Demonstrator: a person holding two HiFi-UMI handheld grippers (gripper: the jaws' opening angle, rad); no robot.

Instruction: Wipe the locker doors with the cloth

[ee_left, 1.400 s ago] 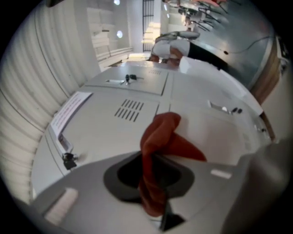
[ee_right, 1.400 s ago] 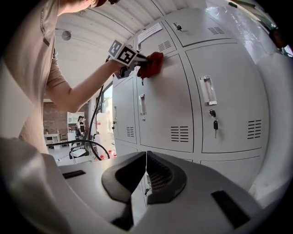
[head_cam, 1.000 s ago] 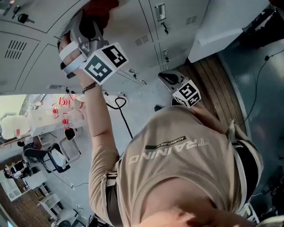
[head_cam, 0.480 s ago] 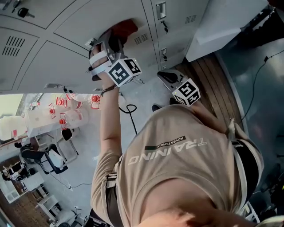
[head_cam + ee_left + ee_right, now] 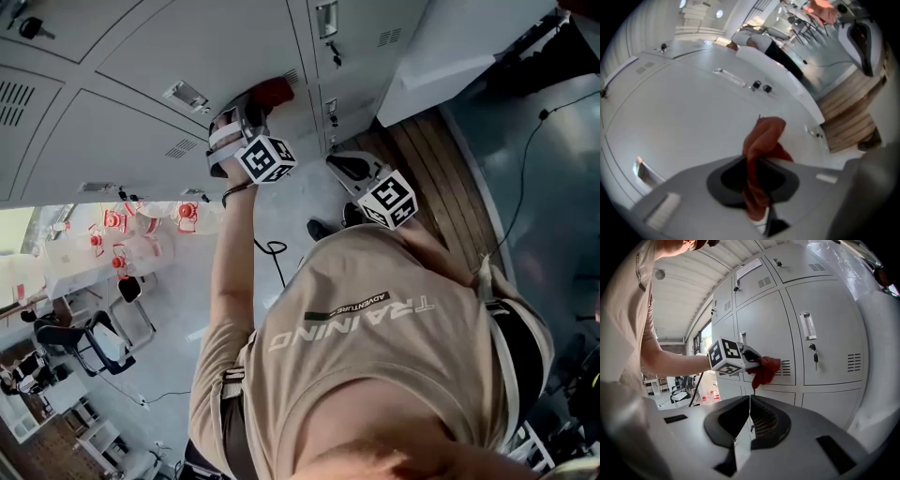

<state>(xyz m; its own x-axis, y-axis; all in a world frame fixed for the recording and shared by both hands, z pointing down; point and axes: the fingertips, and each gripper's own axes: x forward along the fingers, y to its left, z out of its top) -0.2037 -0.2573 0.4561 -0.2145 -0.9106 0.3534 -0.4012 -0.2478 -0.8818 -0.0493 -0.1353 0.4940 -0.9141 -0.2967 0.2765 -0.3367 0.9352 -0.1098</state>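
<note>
Cloth (image 5: 765, 136) pinched in the left tool (image 5: 754, 165), against a locker door (image 5: 684, 117); right tool (image 5: 749, 401) closed, empty.

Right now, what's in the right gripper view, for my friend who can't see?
The left tool holds a red cloth against a grey locker door. In front, the right tool is shut and empty.

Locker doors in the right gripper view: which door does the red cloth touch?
The middle-column door, left of the door with a key in its lock. The left gripper holds the red cloth on its lower part, beside the vent slots.
</note>
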